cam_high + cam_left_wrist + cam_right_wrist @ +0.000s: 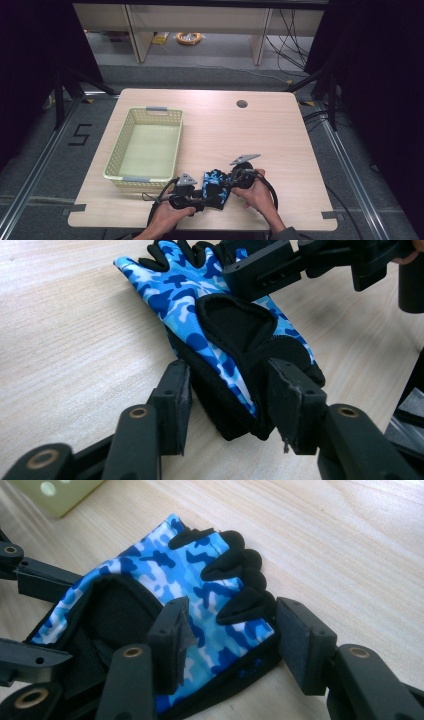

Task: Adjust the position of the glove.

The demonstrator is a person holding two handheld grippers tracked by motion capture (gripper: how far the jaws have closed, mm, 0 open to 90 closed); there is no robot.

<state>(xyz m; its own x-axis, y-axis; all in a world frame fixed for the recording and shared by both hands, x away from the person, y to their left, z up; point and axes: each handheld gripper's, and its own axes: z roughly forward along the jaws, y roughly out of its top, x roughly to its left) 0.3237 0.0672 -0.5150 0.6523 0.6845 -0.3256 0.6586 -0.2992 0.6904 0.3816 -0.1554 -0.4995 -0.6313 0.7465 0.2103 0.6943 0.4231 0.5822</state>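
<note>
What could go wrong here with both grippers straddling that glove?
1. The left gripper straddles the blue camouflage glove's cuff with a gap at one pad; closing might pinch only the top layer.
2. The right gripper works close by, so the jaws could collide.
3. The basket sits aside; limp fabric may snag its rim.

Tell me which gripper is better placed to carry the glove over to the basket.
Probably the left gripper: it sits on the basket's side, with its jaws straddling the blue camouflage glove's cuff, not yet pressing. The right gripper straddles the finger end, farther from the basket.
</note>
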